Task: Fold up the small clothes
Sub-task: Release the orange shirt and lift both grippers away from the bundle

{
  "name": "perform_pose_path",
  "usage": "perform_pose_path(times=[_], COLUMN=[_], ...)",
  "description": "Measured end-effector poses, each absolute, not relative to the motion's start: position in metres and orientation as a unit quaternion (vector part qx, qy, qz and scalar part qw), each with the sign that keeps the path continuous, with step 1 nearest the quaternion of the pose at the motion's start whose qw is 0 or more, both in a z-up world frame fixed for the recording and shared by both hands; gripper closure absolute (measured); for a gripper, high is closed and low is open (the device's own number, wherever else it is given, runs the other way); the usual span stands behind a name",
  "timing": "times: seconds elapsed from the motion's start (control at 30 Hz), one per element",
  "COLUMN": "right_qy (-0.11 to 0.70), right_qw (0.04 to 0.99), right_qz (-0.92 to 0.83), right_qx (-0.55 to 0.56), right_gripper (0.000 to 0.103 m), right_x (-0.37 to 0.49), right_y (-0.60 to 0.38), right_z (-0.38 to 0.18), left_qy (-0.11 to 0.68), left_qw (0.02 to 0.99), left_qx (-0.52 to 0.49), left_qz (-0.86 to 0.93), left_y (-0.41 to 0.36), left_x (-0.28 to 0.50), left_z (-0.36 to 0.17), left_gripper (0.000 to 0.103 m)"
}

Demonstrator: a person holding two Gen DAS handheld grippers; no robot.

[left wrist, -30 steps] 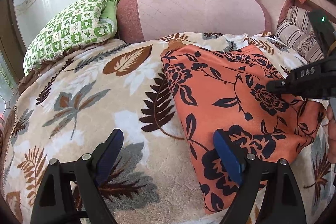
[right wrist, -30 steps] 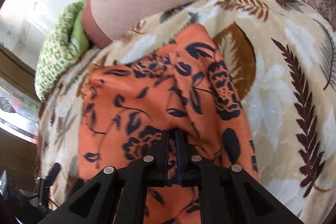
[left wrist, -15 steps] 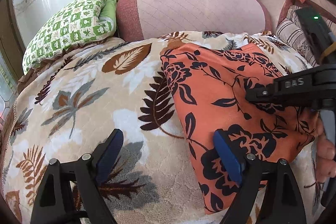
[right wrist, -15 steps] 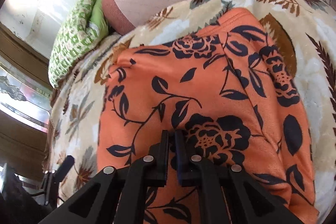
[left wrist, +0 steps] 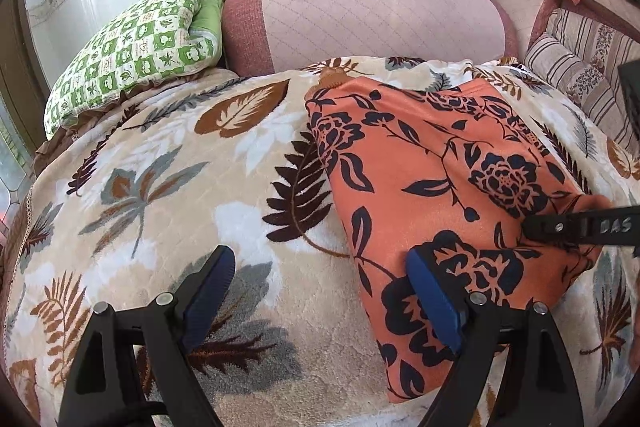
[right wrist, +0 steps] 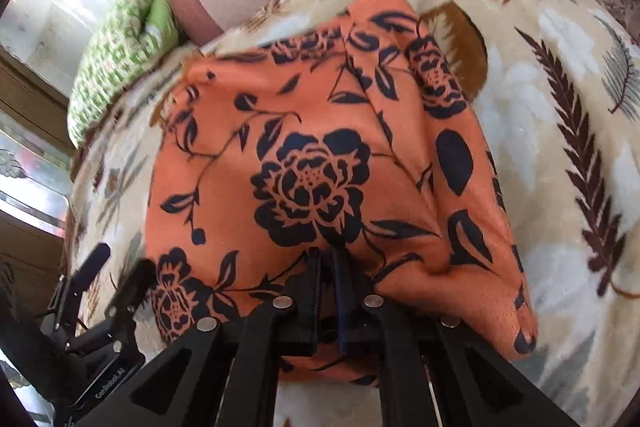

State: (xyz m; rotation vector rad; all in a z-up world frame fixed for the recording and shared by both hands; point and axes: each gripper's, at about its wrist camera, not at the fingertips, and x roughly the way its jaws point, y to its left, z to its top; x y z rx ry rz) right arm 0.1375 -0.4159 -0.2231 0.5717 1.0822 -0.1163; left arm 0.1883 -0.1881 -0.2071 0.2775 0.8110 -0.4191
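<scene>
Lying limp on the leaf-print blanket (left wrist: 168, 187), the orange floral garment (left wrist: 432, 167) is pinched at its near edge by the right gripper (right wrist: 329, 267), while the left gripper (left wrist: 316, 291) is held wide; being light and soft, it is best taken at hems or corners.

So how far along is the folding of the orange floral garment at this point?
Done: the orange floral garment already lies doubled into a compact panel on the leaf-print blanket. In hand: the right gripper is shut on its near edge, while the left gripper hangs open at its left side, holding nothing. Left: probably one more fold, then release.
</scene>
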Motion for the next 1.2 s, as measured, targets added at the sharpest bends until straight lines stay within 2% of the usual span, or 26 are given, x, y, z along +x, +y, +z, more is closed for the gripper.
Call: perform_pose_path(times=[0.17, 0.47, 0.7, 0.87, 0.93, 0.97, 1.03, 1.1, 1.2], right_qy=[0.488, 0.376, 0.315, 0.200, 0.144, 0.126, 0.102, 0.088, 0.084], right_qw=[0.823, 0.886, 0.910, 0.953, 0.968, 0.972, 0.975, 0.972, 0.961], right_qz=[-0.045, -0.048, -0.058, -0.075, -0.084, -0.089, -0.092, -0.097, -0.106], right_qx=[0.287, 0.268, 0.264, 0.217, 0.188, 0.178, 0.177, 0.196, 0.242], right_gripper=[0.095, 0.095, 0.095, 0.095, 0.095, 0.094, 0.083, 0.000, 0.000], right_x=[0.131, 0.098, 0.078, 0.039, 0.017, 0.008, -0.006, -0.019, -0.025], right_y=[-0.424, -0.433, -0.434, -0.419, -0.408, -0.405, -0.402, -0.403, -0.414], right_z=[-0.211, -0.149, -0.125, -0.083, -0.062, -0.053, -0.044, -0.044, -0.058], left_qy=[0.389, 0.388, 0.367, 0.314, 0.281, 0.267, 0.251, 0.254, 0.281], left_qw=[0.889, 0.891, 0.903, 0.928, 0.941, 0.947, 0.953, 0.954, 0.949], left_qx=[0.133, 0.132, 0.116, 0.072, 0.057, 0.049, 0.037, 0.030, 0.025], left_qz=[-0.201, -0.194, -0.189, -0.187, -0.178, -0.174, -0.166, -0.157, -0.144], left_y=[-0.189, -0.190, -0.181, -0.162, -0.151, -0.146, -0.137, -0.131, -0.126], left_x=[0.188, 0.186, 0.175, 0.166, 0.161, 0.159, 0.156, 0.158, 0.166], left_z=[-0.207, -0.203, -0.187, -0.156, -0.144, -0.139, -0.133, -0.131, -0.138], left_gripper=[0.015, 0.015, 0.015, 0.012, 0.004, 0.003, 0.002, 0.001, 0.001])
